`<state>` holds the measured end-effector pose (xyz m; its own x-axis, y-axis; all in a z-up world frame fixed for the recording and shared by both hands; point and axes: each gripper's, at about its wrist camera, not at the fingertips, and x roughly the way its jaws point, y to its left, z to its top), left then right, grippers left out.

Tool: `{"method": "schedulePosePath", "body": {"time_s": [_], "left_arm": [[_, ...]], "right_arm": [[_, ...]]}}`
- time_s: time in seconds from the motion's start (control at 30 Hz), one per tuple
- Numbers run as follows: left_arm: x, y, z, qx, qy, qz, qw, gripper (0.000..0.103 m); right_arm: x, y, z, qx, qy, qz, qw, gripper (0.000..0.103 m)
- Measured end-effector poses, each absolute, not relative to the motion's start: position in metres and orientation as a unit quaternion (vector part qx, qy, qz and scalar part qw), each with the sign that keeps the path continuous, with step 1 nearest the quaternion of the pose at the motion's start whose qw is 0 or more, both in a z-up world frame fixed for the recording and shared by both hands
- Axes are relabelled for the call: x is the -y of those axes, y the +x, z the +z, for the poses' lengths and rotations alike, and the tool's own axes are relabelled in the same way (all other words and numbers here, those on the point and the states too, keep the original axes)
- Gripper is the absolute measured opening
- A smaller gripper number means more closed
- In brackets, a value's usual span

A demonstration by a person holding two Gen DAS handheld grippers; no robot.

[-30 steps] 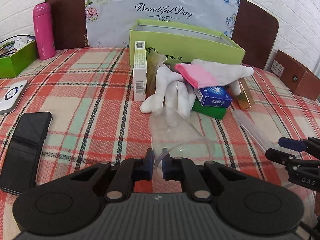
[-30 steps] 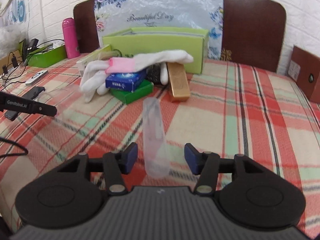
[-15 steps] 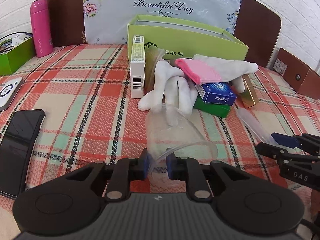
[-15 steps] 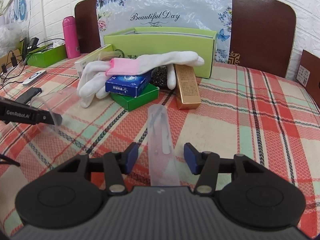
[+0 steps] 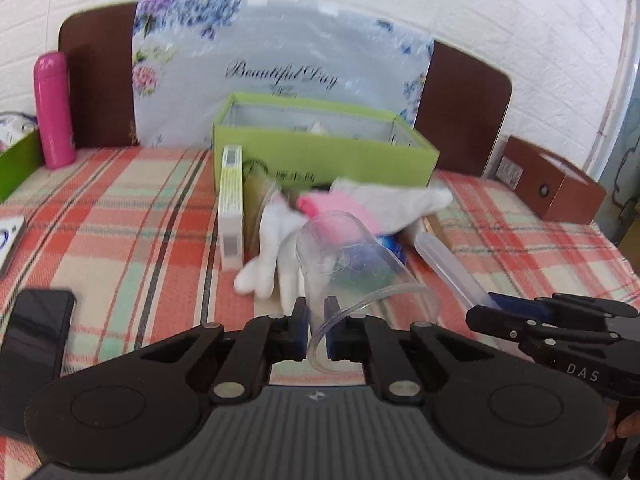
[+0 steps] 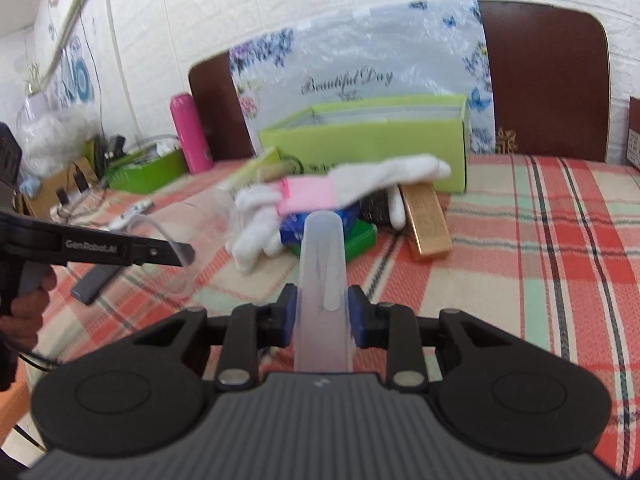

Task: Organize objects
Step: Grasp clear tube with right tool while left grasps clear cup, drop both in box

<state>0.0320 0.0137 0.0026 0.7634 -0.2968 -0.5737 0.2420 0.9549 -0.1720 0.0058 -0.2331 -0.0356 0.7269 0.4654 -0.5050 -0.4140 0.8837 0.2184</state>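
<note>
My left gripper (image 5: 317,330) is shut on the rim of a clear plastic cup (image 5: 352,264) and holds it tilted above the plaid tablecloth; the cup also shows in the right wrist view (image 6: 188,236). My right gripper (image 6: 322,314) is shut on a translucent plastic tube (image 6: 322,260) that points forward; the tube also shows in the left wrist view (image 5: 448,268). Beyond lies a pile: white gloves with pink cuffs (image 5: 360,204), a blue box (image 6: 316,226), a green box (image 6: 362,240), a gold box (image 6: 426,218) and a white upright box (image 5: 231,208). An open green box (image 5: 324,148) stands behind the pile.
A black phone (image 5: 34,344) lies at the front left. A pink bottle (image 5: 54,110) and a green tray (image 5: 18,160) stand at the far left. A brown box (image 5: 554,186) sits at the far right. A floral board (image 5: 280,60) leans on the headboard.
Both grippers have risen off the table. The right gripper has shut on the tube and lifted it. The left gripper has lifted the cup higher.
</note>
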Motion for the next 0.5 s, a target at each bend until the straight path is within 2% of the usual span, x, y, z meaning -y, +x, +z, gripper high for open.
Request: {"method": "schedulePosePath", "body": {"time_s": [0.33, 0.5], "left_arm": [[-0.008, 0.072, 0.06, -0.229, -0.038, -0.145, 0.962, 0.008], [-0.006, 0.118, 0.076, -0.218, -0.043, -0.138, 0.965, 0.008]], "right_arm": [[0.235, 0.048, 0.016, -0.201, 0.046, 0.22, 0.953, 0.027], [0.229, 0.087, 0.028, -0.181, 0.033, 0.19, 0.964, 0.027]]}}
